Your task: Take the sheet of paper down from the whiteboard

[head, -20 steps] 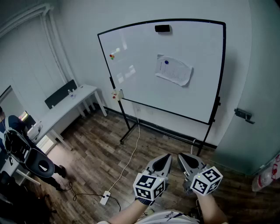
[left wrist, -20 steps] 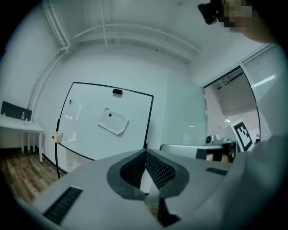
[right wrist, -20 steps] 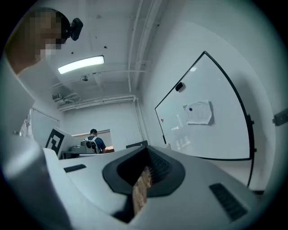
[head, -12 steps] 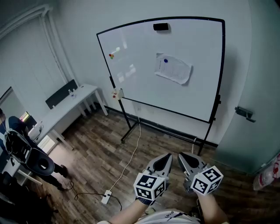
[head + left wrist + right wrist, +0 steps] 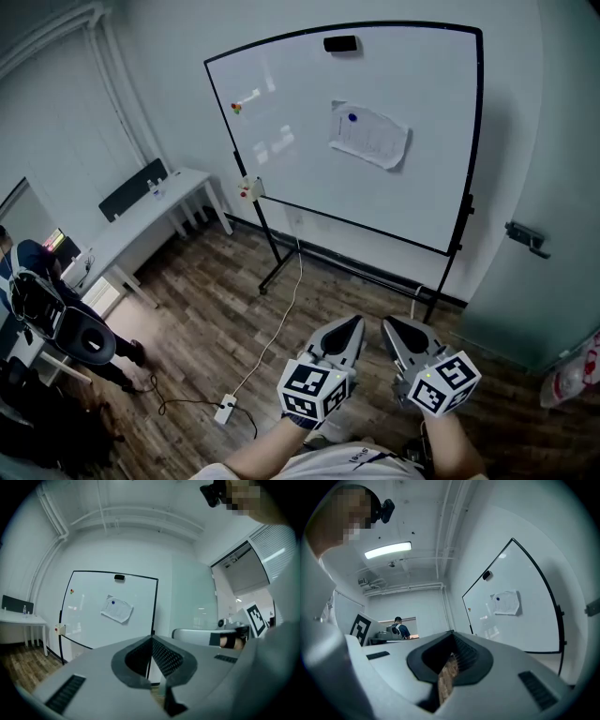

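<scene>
A white sheet of paper (image 5: 369, 136) hangs on the whiteboard (image 5: 281, 112), pinned near its top left corner by a blue magnet (image 5: 352, 118). The sheet also shows in the left gripper view (image 5: 117, 610) and the right gripper view (image 5: 506, 603). My left gripper (image 5: 352, 325) and right gripper (image 5: 389, 328) are held side by side low in the head view, well short of the board. Both are shut with nothing between their jaws, and both point level toward the board.
The whiteboard stands on a black wheeled frame (image 5: 269, 278) over a wood floor. A white cable runs to a power strip (image 5: 224, 409). A white desk (image 5: 141, 220) stands at the left wall. A person (image 5: 37, 300) sits at far left. A black eraser (image 5: 339, 43) sits at the board's top.
The head view has shifted slightly, so the whiteboard sits a little higher in the frame and closer. Both grippers keep their pose, shut and side by side.
</scene>
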A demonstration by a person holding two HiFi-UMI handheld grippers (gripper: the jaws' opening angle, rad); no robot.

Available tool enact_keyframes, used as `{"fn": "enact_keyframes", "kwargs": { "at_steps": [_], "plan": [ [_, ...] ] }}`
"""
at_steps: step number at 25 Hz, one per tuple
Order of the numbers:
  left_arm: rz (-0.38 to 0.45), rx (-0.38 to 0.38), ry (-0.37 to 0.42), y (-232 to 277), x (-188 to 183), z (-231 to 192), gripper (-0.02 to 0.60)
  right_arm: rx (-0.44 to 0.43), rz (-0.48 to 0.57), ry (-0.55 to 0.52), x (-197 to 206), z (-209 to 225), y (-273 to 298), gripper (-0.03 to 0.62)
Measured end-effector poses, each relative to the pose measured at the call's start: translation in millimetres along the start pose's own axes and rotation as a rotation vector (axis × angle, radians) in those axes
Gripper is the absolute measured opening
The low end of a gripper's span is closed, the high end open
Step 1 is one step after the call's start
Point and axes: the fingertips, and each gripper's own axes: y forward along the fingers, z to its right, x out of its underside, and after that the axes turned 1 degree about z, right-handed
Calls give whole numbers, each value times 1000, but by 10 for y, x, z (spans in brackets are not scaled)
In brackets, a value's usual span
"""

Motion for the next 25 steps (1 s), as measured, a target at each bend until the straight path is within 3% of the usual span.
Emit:
{"fn": "enact_keyframes", "kwargs": {
  "at_steps": [6,13,25],
  "plan": [
    [3,-29,0,102,-16,-92,12,-7,5,11,2,136,-2,12],
    [22,-9,12,321,-93,-267,12,9,1,5,1,293,215,12],
    [59,28,3,1102,-314,-1434,12,57,-24,-37,-8,790,1492,12]
  ]
}}
